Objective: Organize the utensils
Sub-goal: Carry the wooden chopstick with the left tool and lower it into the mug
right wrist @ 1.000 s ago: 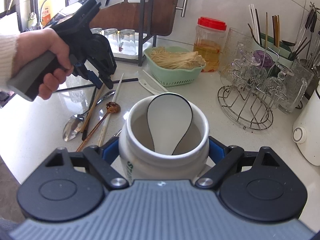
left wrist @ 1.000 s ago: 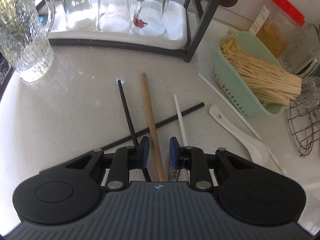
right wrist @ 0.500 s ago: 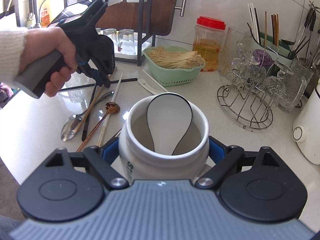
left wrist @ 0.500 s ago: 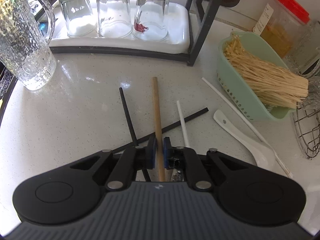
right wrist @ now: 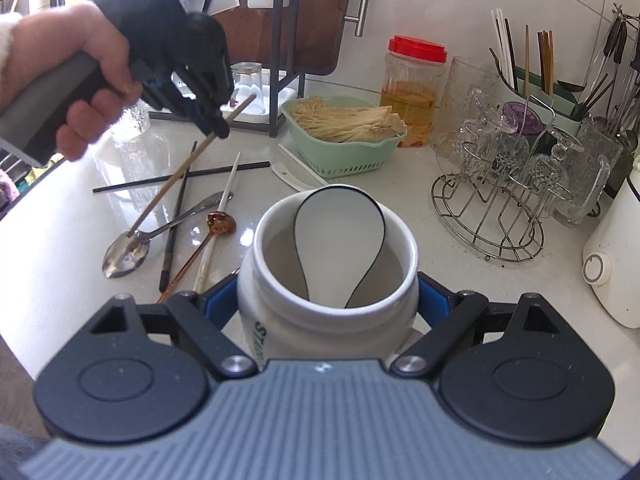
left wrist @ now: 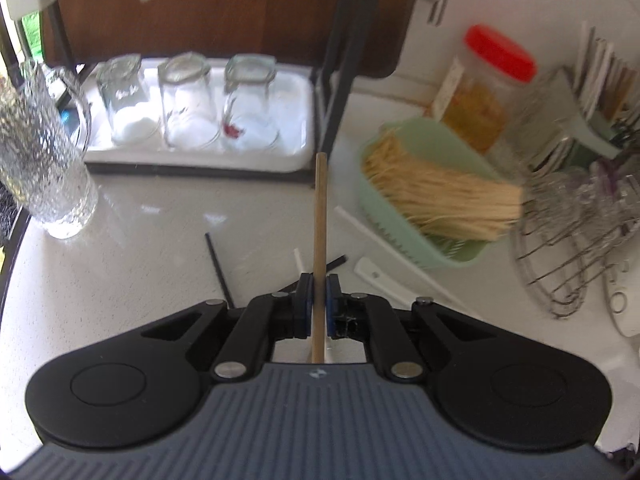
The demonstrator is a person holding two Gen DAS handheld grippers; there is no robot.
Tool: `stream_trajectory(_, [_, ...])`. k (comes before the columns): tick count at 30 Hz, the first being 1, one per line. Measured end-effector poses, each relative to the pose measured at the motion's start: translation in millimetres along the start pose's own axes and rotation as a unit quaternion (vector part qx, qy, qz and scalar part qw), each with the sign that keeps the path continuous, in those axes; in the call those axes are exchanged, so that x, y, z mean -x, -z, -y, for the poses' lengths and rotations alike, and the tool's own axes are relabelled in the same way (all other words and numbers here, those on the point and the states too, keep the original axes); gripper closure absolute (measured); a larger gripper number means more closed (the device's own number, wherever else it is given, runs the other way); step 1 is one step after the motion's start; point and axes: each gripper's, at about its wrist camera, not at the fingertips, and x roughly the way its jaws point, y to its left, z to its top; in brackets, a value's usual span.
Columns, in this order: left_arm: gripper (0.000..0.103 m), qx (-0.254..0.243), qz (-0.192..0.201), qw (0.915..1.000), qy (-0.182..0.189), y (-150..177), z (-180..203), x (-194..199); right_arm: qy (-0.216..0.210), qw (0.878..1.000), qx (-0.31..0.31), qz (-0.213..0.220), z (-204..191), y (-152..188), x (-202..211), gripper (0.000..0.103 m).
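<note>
The left gripper (left wrist: 319, 305) pinched a wooden chopstick (left wrist: 320, 220) near its upper end, likely for the jar. The right gripper (right wrist: 326, 304) clamped that white jar (right wrist: 280, 312), mouth upward, steadying it as a receptacle.

Bright daylight, motion blur, fisheye warping
</note>
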Motion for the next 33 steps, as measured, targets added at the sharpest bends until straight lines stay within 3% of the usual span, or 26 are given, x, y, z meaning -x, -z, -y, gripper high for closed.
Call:
stream_trajectory(10, [0.096, -0.023, 0.026, 0.9972, 0.066, 10.1, 25.8, 28.0, 0.005, 1.0, -0.004, -0.006, -0.8, -3.1, -1.5, 0.011])
stream_trajectory(18, [0.096, -0.044, 0.063, 0.9886, 0.13, 14.0, 51.7, 63.9, 0.006, 1.0, -0.005, -0.004, -2.0, -5.5, -5.7, 0.011])
stream_trajectory(30, [0.096, -0.068, 0.122, 0.9648, 0.223, -2.6, 89.0, 109.2, 0.003, 1.0, -0.001, -0.004, -3.1, -12.1, -12.5, 0.011])
stream_trajectory(31, [0.096, -0.069, 0.127, 0.9615, 0.234, -4.7, 91.4, 110.5, 0.003, 1.0, -0.001, -0.004, -3.1, -12.6, -12.8, 0.011])
stream_trajectory(33, [0.096, -0.071, 0.15, 0.946, 0.278, -3.3, 93.2, 113.9, 0.002, 1.0, 0.0, -0.004, -2.9, -13.4, -13.6, 0.011])
